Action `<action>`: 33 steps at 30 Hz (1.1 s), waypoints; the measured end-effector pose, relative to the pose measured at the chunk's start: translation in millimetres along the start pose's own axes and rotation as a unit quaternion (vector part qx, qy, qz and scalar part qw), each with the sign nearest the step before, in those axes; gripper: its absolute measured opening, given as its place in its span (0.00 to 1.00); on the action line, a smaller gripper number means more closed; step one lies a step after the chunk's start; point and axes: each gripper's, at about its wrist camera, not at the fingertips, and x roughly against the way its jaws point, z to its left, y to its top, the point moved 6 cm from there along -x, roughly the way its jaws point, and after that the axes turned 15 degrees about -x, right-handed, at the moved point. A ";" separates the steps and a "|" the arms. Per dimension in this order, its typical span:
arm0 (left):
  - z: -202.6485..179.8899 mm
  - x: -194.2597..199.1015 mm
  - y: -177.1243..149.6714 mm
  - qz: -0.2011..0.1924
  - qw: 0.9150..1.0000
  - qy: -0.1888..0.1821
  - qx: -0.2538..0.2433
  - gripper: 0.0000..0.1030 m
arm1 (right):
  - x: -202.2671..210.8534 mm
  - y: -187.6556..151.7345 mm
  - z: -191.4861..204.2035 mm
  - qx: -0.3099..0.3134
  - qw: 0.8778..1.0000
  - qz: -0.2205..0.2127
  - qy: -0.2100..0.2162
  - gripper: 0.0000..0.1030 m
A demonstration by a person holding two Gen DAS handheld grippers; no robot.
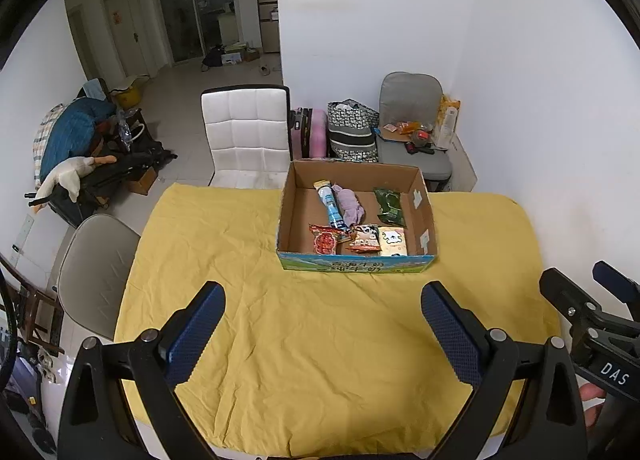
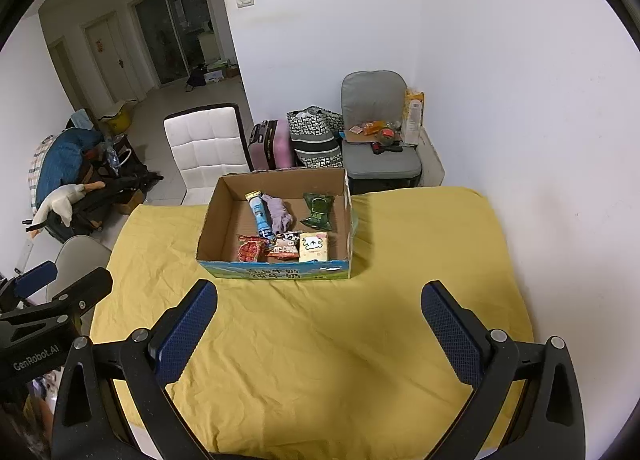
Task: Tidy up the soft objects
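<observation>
An open cardboard box (image 1: pixel 424 211) (image 2: pixel 216 215) stands on the yellow tablecloth (image 1: pixel 320 340) (image 2: pixel 320 340) at the far side. Inside lie a purple cloth (image 1: pixel 349 205) (image 2: pixel 280 213), a blue tube packet (image 1: pixel 331 207) (image 2: pixel 261 215), a green packet (image 1: pixel 389 207) (image 2: pixel 319 210), a red snack bag (image 1: pixel 325 239) (image 2: pixel 250 248), a panda-print bag (image 1: pixel 365 238) (image 2: pixel 286 244) and a cream packet (image 1: pixel 393 242) (image 2: pixel 314 247). My left gripper (image 1: pixel 322 304) is open and empty above the cloth, short of the box. My right gripper (image 2: pixel 320 302) is open and empty too.
A white chair (image 1: pixel 246 131) (image 2: pixel 206 143) stands behind the table, a beige chair (image 1: pixel 96 272) at its left. A grey chair (image 1: pixel 412 127) (image 2: pixel 376 127) with clutter, a patterned bag (image 1: pixel 352 131) and a pink suitcase (image 1: pixel 308 131) stand by the wall.
</observation>
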 end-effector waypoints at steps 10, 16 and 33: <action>0.5 4.1 0.9 0.000 1.000 0.000 0.000 0.98 | 0.7 -0.7 0.1 -0.001 1.000 0.002 0.001 1.00; 1.2 6.0 0.4 0.001 1.000 0.000 0.001 0.98 | 0.5 -2.6 0.4 0.003 1.000 -0.001 -0.002 1.00; 0.6 2.6 0.9 0.004 1.000 -0.001 0.010 0.98 | 5.3 -3.2 -3.7 -0.001 1.000 -0.006 -0.006 1.00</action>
